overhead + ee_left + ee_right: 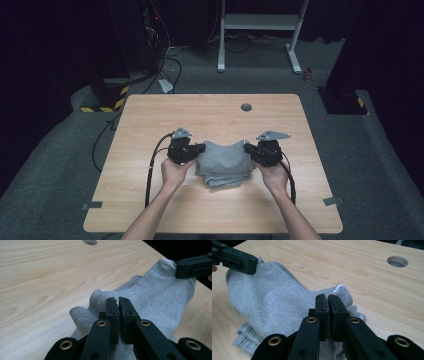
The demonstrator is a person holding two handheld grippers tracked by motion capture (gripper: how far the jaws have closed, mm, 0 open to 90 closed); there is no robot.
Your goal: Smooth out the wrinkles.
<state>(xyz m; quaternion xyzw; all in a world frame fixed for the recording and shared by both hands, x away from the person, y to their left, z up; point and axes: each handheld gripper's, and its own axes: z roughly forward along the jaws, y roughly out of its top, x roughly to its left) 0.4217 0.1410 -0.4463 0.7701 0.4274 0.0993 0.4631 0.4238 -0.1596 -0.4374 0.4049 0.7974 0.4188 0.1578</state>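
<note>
The fingers of the left gripper [117, 301] are clamped on a puckered corner of a grey cloth [223, 161], and those of the right gripper [328, 298] are pinched tight on the opposite corner, fabric squeezed between the black pads. The cloth is a soft, finely ribbed knit, folded into layers. Its upper layer is drawn taut between the two grips and sags slightly in the middle, while the lower folds lie flat on the table. It sits at the centre of the table [150, 205], nearer the person's edge. Bare wood lies open on all sides. The top is pale wood-grain laminate with rounded corners and a round cable hole [246, 107] near the far edge. Grey carpet surrounds it, with a white metal frame [260, 22] beyond in a dark room.
</note>
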